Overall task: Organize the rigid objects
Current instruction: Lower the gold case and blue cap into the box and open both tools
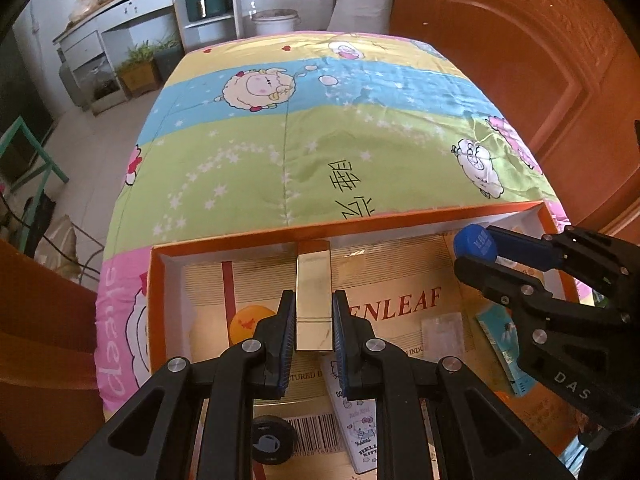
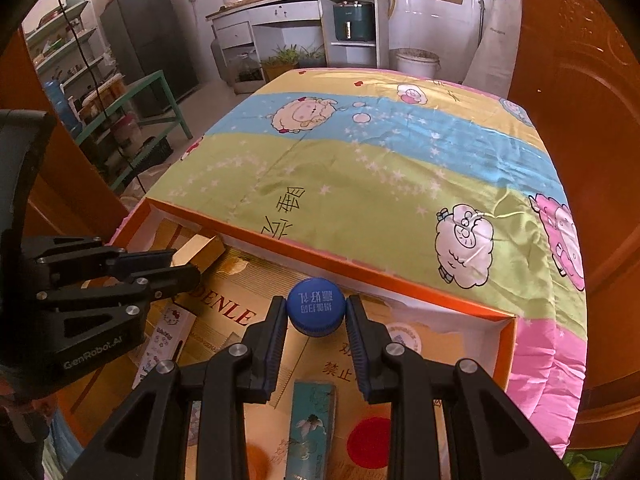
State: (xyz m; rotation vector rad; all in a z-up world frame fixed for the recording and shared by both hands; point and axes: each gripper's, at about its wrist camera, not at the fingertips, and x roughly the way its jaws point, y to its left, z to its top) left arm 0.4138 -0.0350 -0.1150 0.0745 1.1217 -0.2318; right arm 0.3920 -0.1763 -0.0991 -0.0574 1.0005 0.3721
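Both my hands are full over the orange box (image 1: 240,236): left gripper (image 1: 314,320) clamps the gold bar (image 1: 314,280), long axis toward the far wall, while right gripper (image 2: 316,320) pinches the blue cap (image 2: 316,306) near the far right corner.

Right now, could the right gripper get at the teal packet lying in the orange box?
Probably not yet: the right gripper is shut on the blue bottle cap. The teal packet lies uncovered just below it in the orange box.
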